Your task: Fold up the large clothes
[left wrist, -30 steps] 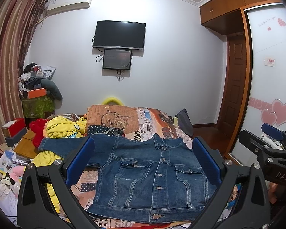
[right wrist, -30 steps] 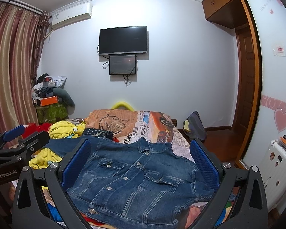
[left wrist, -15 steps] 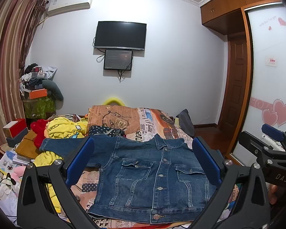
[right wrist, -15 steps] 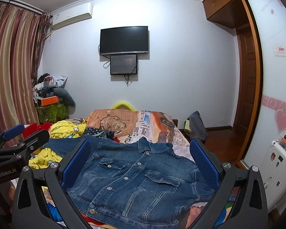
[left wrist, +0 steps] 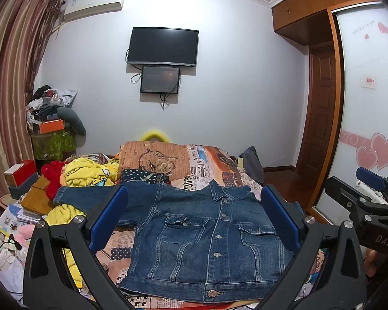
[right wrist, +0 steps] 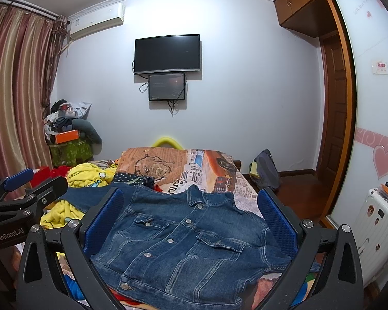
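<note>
In the left wrist view, the denim jacket (left wrist: 207,237) lies front-up and buttoned on the bed (left wrist: 201,165), collar toward the wall, one sleeve (left wrist: 90,199) stretched out sideways from the jacket toward a yellow garment (left wrist: 90,174). The left gripper (left wrist: 194,222) hangs above the jacket's hem with its blue pads wide apart and nothing between them; the right gripper (left wrist: 370,201) shows at the jacket's other side, off the cloth, its spread unreadable from this angle. In the right wrist view, the denim jacket (right wrist: 194,242) fills the space below the right gripper (right wrist: 191,222), whose pads also stand wide apart and empty. The left gripper (right wrist: 23,193) shows edge-on beside the jacket's outstretched sleeve. No fold is visible: body flat, sleeve unfolded, the far sleeve seemingly bunched at the jacket's edge. The task looks barely begun, with sleeves and body all left to fold.
</note>
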